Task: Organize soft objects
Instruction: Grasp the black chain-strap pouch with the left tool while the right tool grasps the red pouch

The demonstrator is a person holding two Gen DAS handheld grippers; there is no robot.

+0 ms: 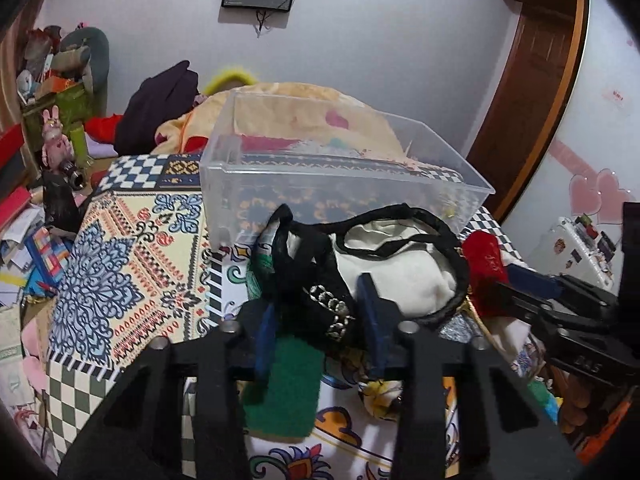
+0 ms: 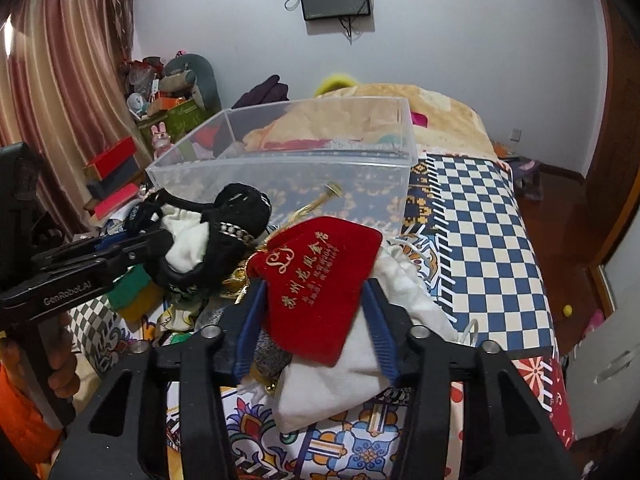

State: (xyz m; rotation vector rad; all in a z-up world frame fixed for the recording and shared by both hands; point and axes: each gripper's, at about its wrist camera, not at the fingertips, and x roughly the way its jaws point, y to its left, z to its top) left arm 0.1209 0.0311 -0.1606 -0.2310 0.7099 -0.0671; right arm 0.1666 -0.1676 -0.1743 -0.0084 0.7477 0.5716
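A clear plastic box [image 1: 344,184] stands on the patterned bed cover, also in the right wrist view [image 2: 280,184]. In front of it lies a pile of soft things. My left gripper [image 1: 320,300] has its jaws around a black fabric piece with a studded band [image 1: 332,308], which lies over a white pouch [image 1: 404,272]. My right gripper [image 2: 316,296] has its jaws around a red velvet pouch with gold lettering [image 2: 320,280], which rests on a white cloth bag [image 2: 340,376]. The left gripper [image 2: 132,248] shows at left in the right wrist view.
A green felt piece [image 1: 284,388] lies under the left gripper. An orange blanket [image 1: 304,108] is heaped behind the box. Shelves with boxes and toys [image 2: 160,120] stand at the far left. The bed's right edge drops to a wooden floor [image 2: 568,240].
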